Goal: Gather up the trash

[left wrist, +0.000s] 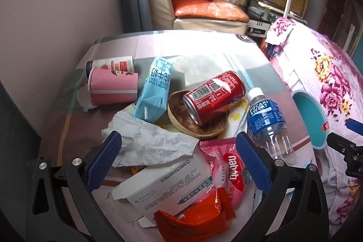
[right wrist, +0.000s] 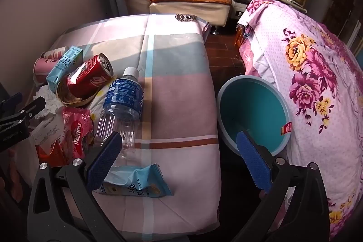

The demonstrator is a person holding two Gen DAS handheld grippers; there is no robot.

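Both sets of jaws stand apart and empty: the left gripper [left wrist: 179,151] over crumpled tissue [left wrist: 149,140] and a white box [left wrist: 163,185], the right gripper [right wrist: 179,151] above a blue wrapper [right wrist: 138,183]. The trash lies heaped on the checked table [right wrist: 177,92], with the teal bin [right wrist: 251,110] just beside it.

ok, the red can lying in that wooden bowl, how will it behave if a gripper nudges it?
The red can lies on its side, tilted over the wooden bowl rim, so it will likely roll or slide off. It looks opened, so probably light and easily dented.
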